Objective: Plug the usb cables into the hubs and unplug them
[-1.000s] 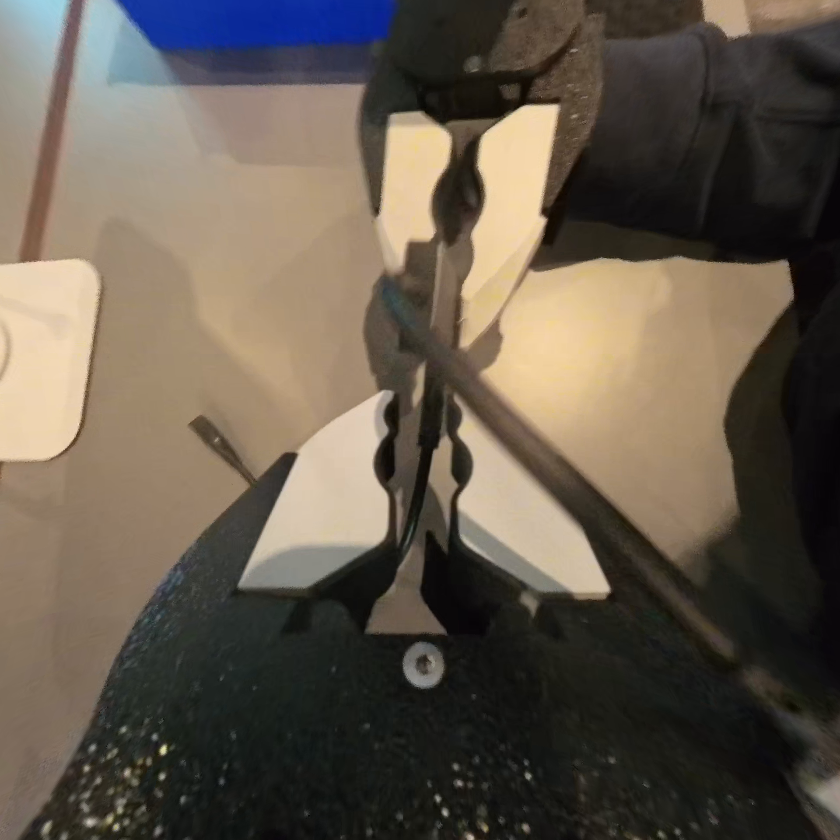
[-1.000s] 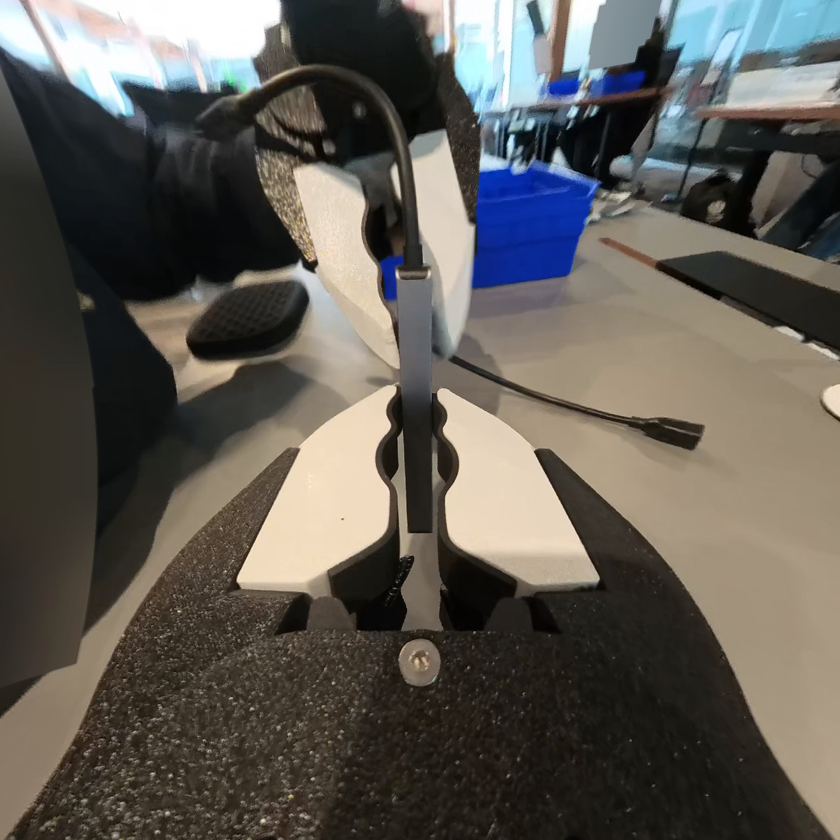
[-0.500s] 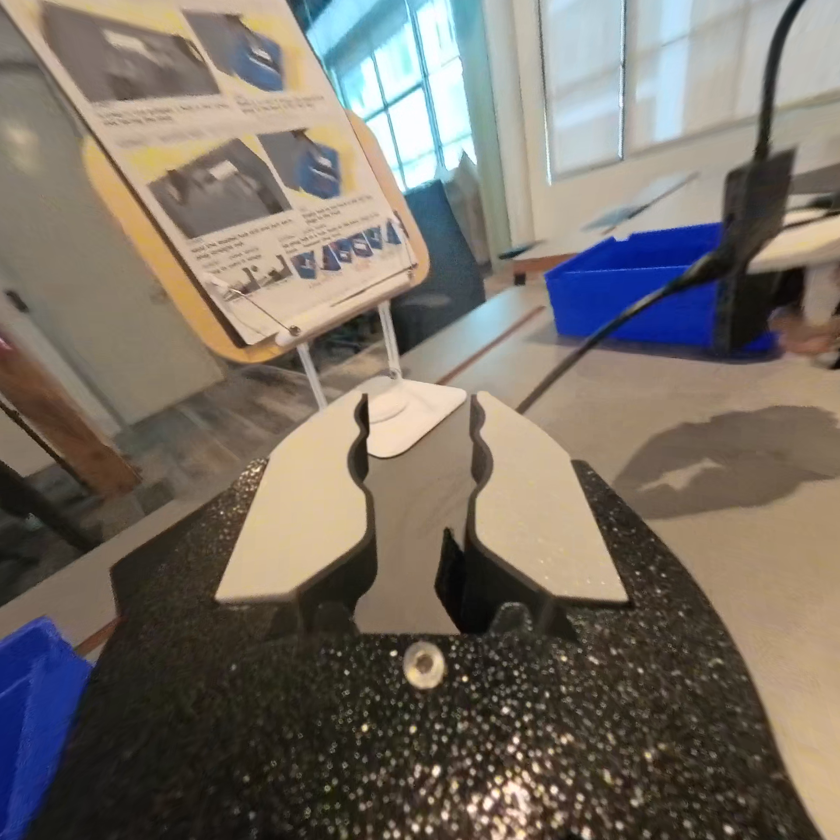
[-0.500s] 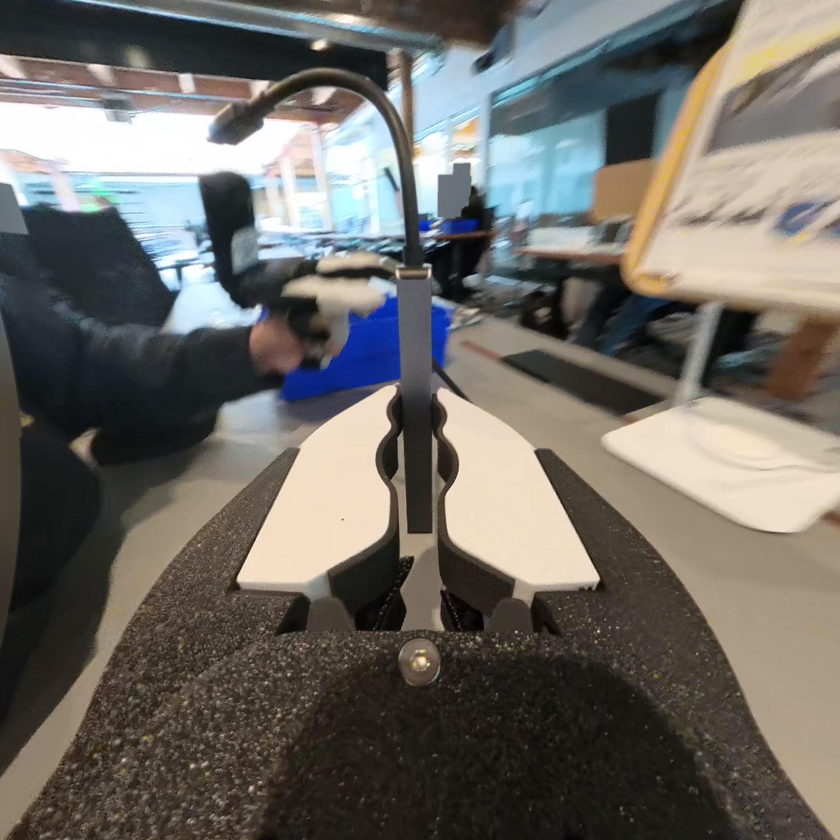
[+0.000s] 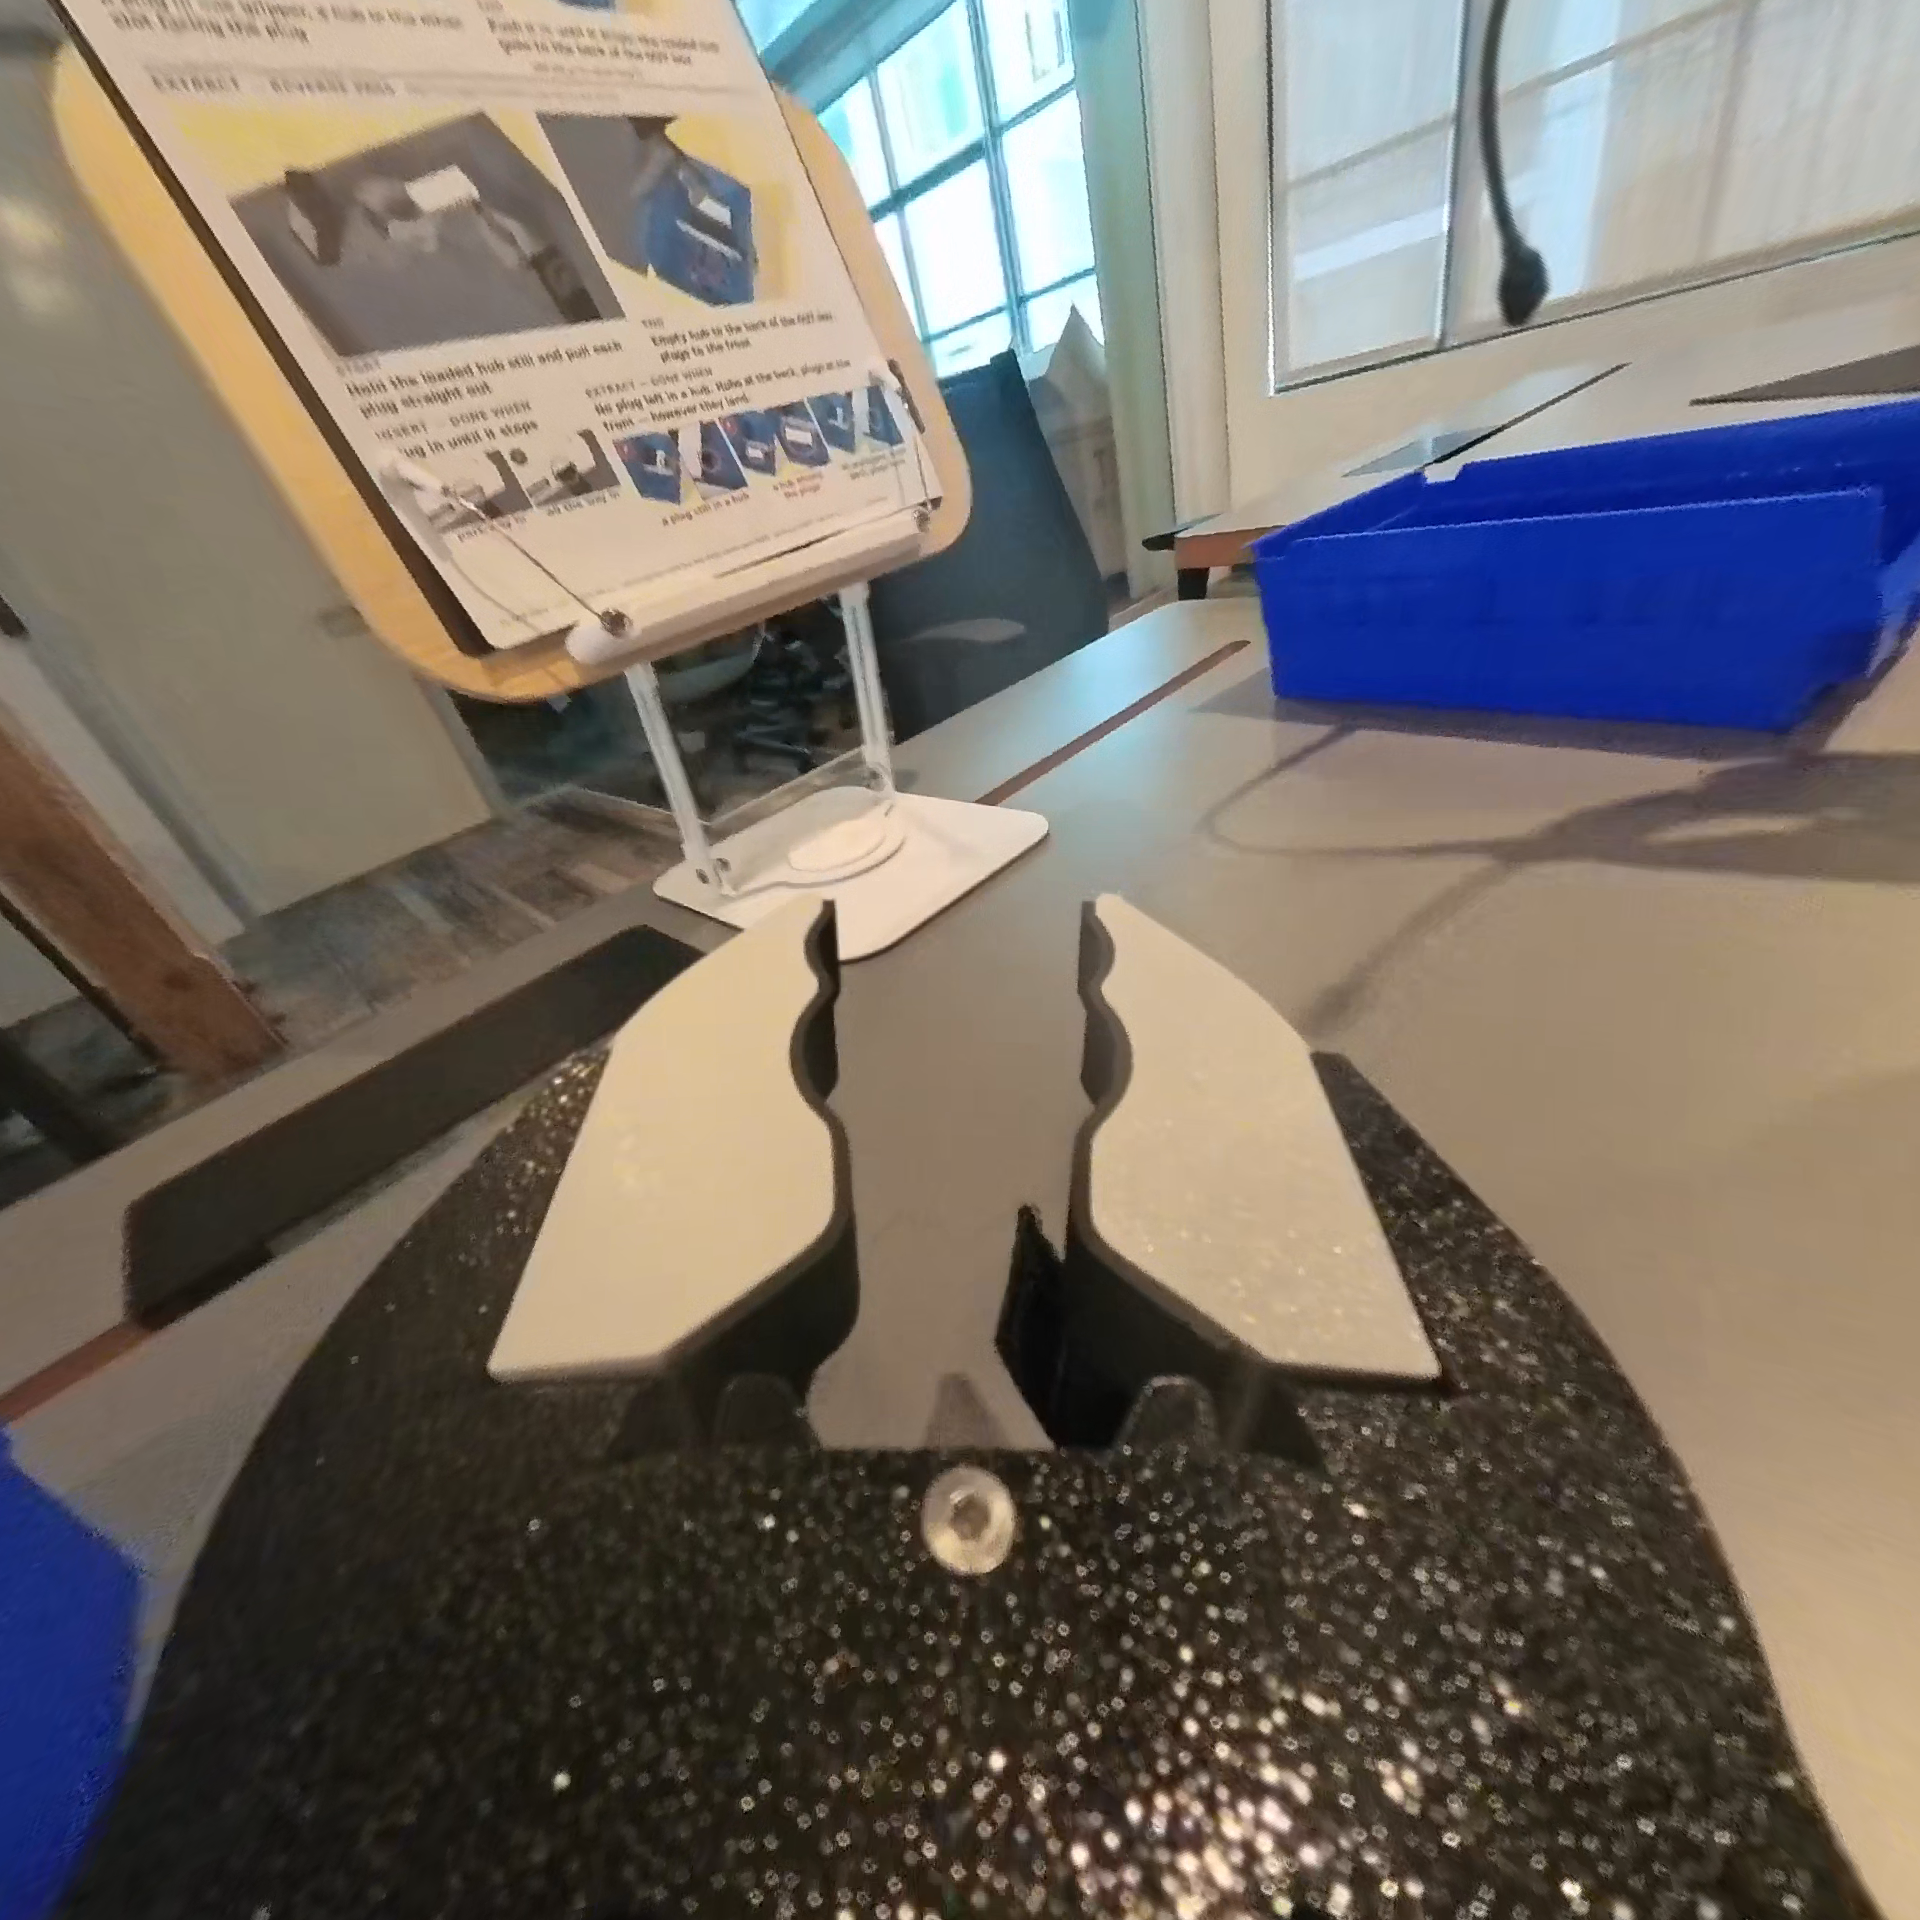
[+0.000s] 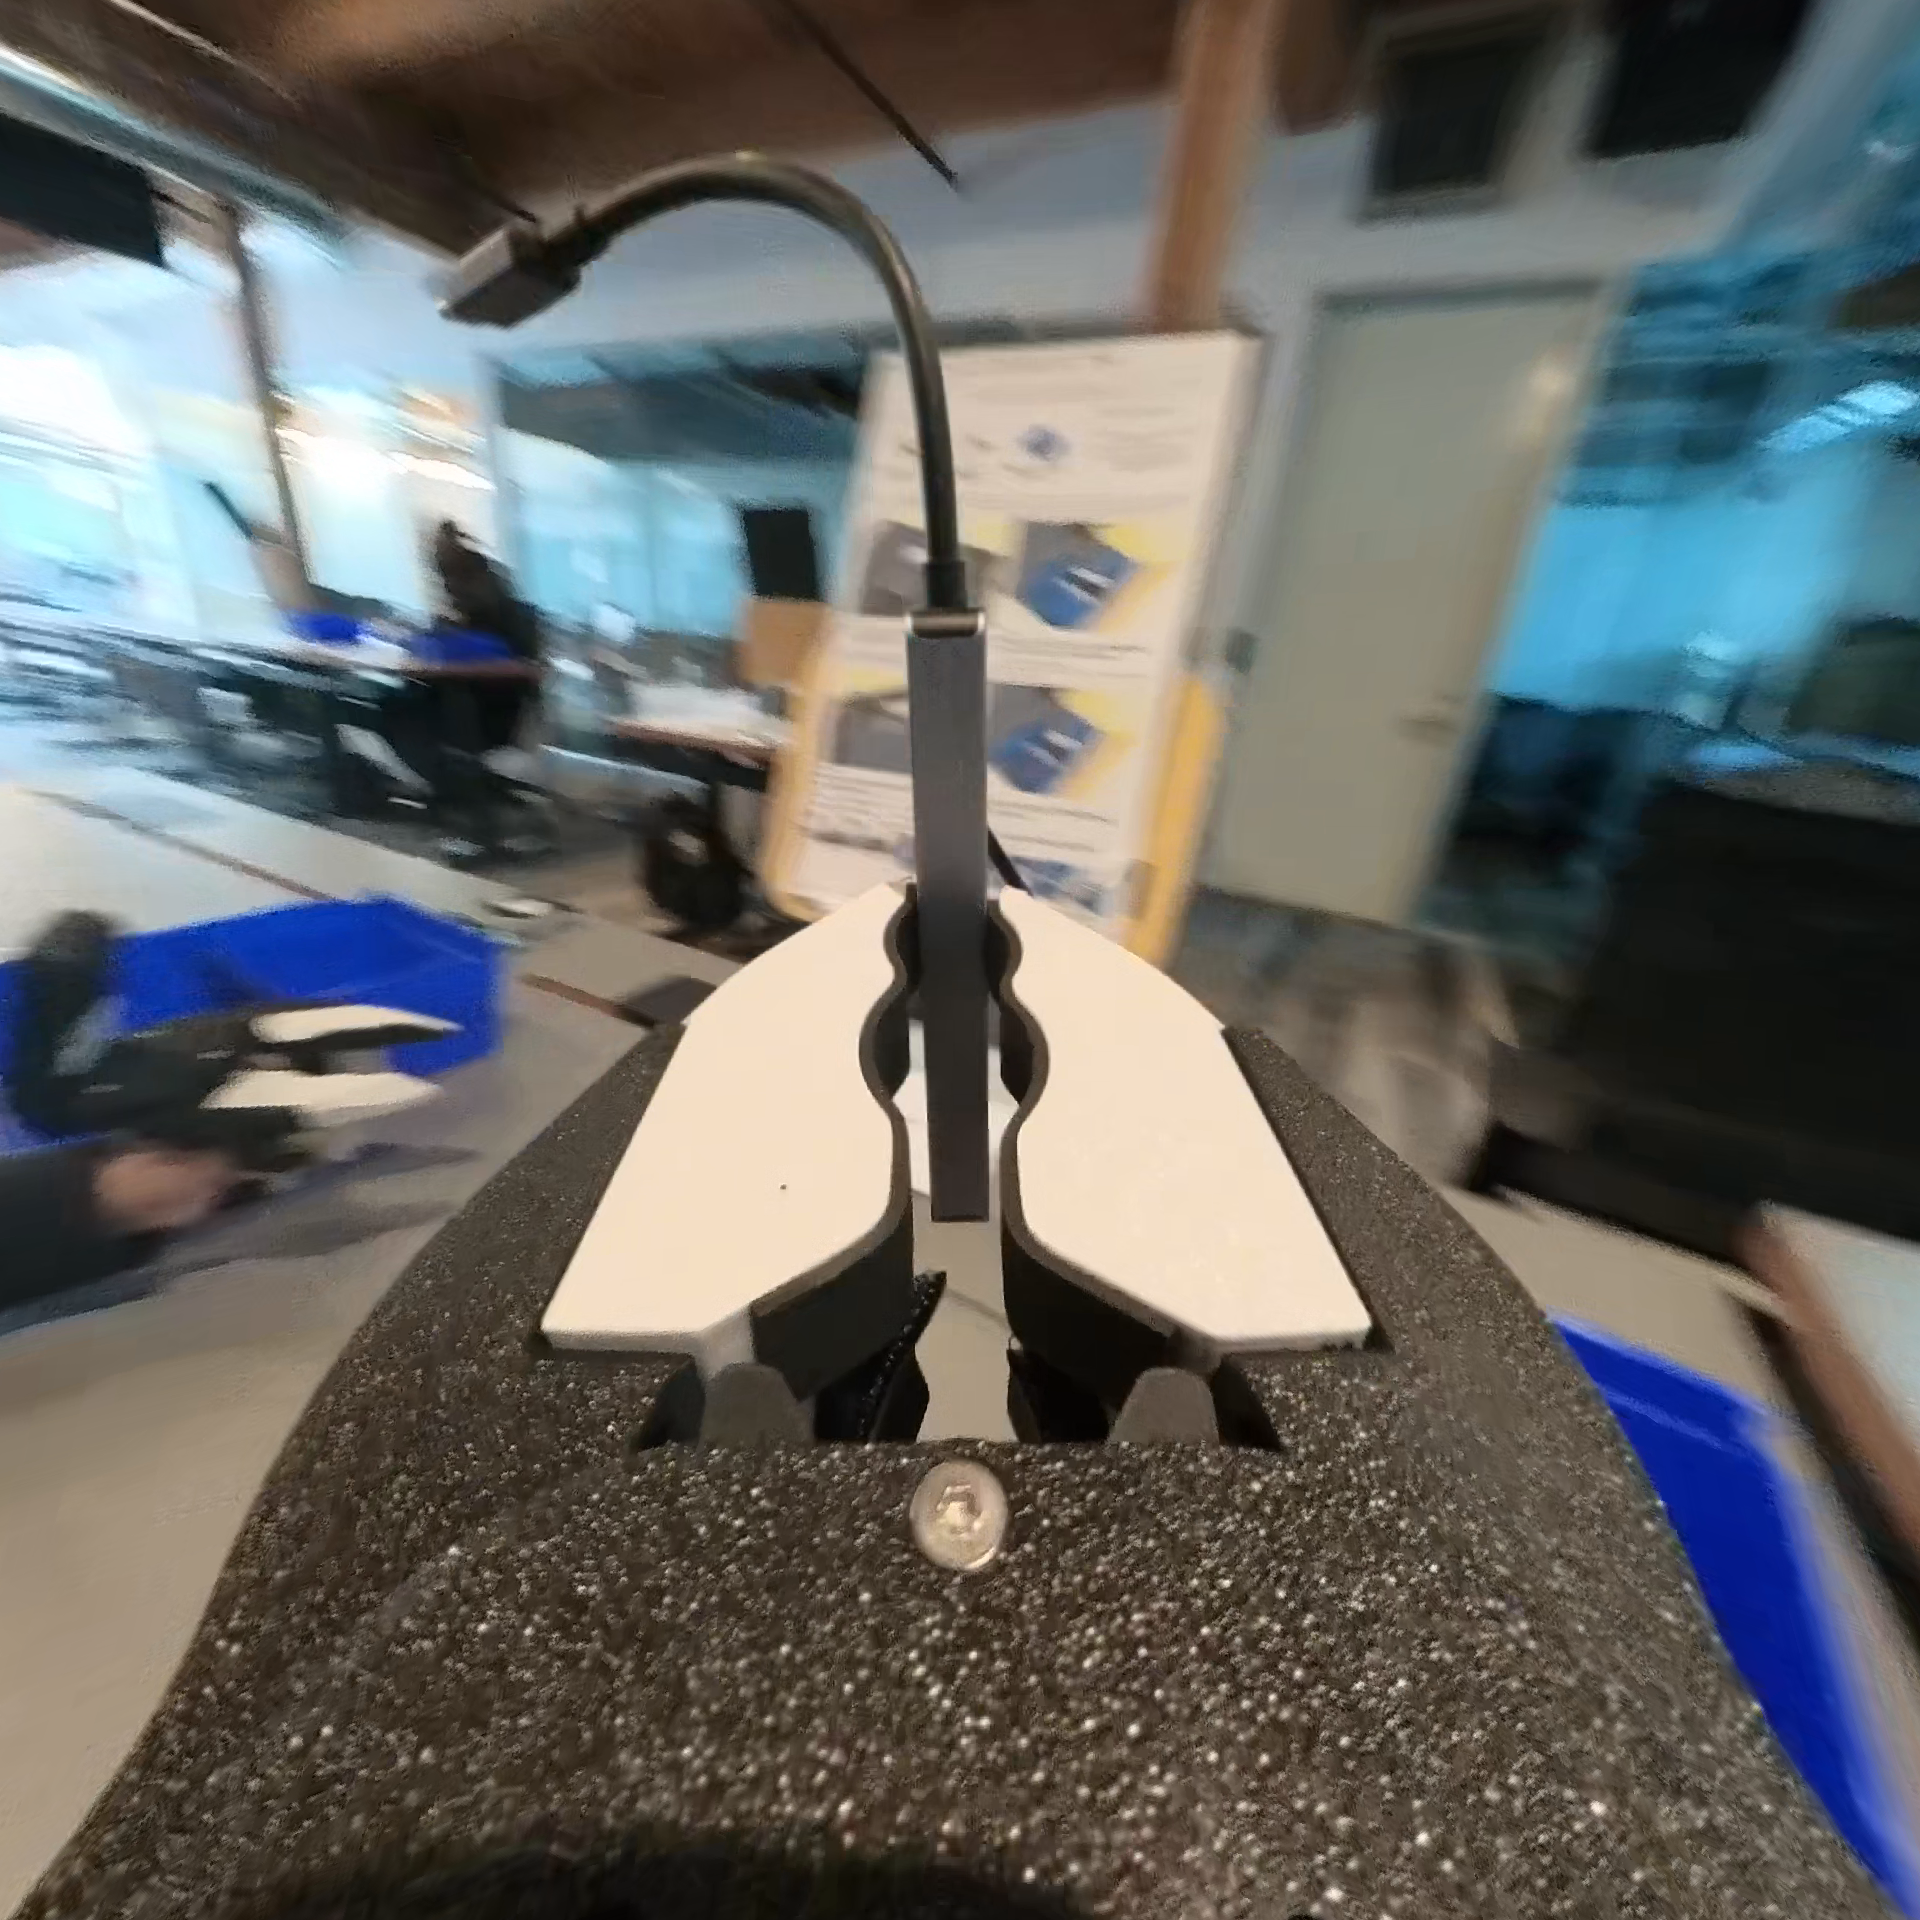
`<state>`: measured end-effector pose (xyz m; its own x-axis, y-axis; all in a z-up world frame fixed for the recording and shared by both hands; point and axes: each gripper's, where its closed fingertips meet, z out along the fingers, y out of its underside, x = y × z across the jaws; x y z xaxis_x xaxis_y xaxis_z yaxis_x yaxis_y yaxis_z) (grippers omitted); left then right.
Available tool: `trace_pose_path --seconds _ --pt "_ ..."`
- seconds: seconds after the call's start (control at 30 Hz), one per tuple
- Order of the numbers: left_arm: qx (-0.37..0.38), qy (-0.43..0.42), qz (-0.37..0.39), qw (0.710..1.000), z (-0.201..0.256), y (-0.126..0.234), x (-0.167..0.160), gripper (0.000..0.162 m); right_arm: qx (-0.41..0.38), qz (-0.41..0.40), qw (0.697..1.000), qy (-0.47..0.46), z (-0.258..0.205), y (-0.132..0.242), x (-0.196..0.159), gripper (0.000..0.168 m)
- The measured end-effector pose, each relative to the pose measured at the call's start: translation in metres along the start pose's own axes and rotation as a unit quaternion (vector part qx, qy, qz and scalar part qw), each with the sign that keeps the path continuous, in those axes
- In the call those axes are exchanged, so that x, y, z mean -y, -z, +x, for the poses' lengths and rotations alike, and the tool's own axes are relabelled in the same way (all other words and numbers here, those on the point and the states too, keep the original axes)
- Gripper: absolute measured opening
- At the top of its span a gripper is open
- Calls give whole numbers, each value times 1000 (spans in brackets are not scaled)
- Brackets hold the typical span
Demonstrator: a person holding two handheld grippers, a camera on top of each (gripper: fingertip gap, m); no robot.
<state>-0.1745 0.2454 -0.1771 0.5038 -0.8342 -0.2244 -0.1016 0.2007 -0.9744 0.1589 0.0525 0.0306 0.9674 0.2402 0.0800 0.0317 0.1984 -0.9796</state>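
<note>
My right gripper [image 6: 951,899] is shut on a slim dark grey USB hub [image 6: 945,748], held upright between the jaws, above the table. The hub's short black cable [image 6: 914,343] arcs up and left to a free plug [image 6: 509,275]. No other cable sits in the hub that I can see. My left gripper [image 5: 956,914] is open and empty, low over the grey table [image 5: 1455,987]. A black cable end [image 5: 1519,286] hangs in at the top right of the left wrist view. The left gripper [image 6: 312,1060] shows blurred at the left of the right wrist view.
An instruction board on a stand with a white base [image 5: 852,862] is ahead of the left gripper. A blue bin [image 5: 1579,603] sits at the right, a black strip [image 5: 364,1101] at the left. Another blue bin [image 6: 1714,1558] lies below right of the right gripper.
The left gripper, shut on a black cable beside the hub a second ago, has let go, opened and swung away. The right gripper has turned rightward with the hub still in it.
</note>
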Motion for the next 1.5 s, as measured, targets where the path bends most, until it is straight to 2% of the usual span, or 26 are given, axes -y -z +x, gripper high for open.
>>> trace_pose_path --seconds 0.13,0.37,0.6,0.73,0.93,1.03,1.1,1.13,1.17,1.27,1.3,1.43,1.5 --pt "-31 38 -12 999 6 -6 1 50 -88 -49 994 -35 58 10 -13 12" --pt "-37 27 -10 999 9 -4 0 50 -185 -155 962 -128 123 18 -93 12" --pt "-44 34 -28 998 10 -5 -11 50 -291 -283 908 -101 159 33 -152 12" --pt "-48 37 -30 998 11 -5 -12 50 -318 -432 843 -23 169 36 -188 12" --pt "-51 31 -31 998 13 -4 -11 49 -304 -661 679 96 170 44 -247 12" --pt "-57 31 -35 997 16 -4 -12 49 -285 -734 601 135 170 53 -268 12" --pt "-60 28 -37 997 18 -4 -13 49 -279 -760 569 147 172 58 -276 12" --pt "-60 25 -38 997 18 -4 -14 49 -277 -769 559 141 171 61 -279 12" --pt "-61 24 -38 997 19 -3 -13 48 -281 -767 562 132 173 62 -279 12" --pt "-65 25 -36 997 21 -3 -12 48 -315 -727 608 52 176 57 -272 12" --pt "-65 25 -36 997 22 -3 -12 48 -331 -720 609 31 180 60 -267 12" --pt "-72 26 -36 996 25 -4 -12 48 -374 -735 565 -20 201 78 -253 12" --pt "-74 23 -37 996 27 -4 -12 48 -371 -767 522 -19 206 85 -253 13"
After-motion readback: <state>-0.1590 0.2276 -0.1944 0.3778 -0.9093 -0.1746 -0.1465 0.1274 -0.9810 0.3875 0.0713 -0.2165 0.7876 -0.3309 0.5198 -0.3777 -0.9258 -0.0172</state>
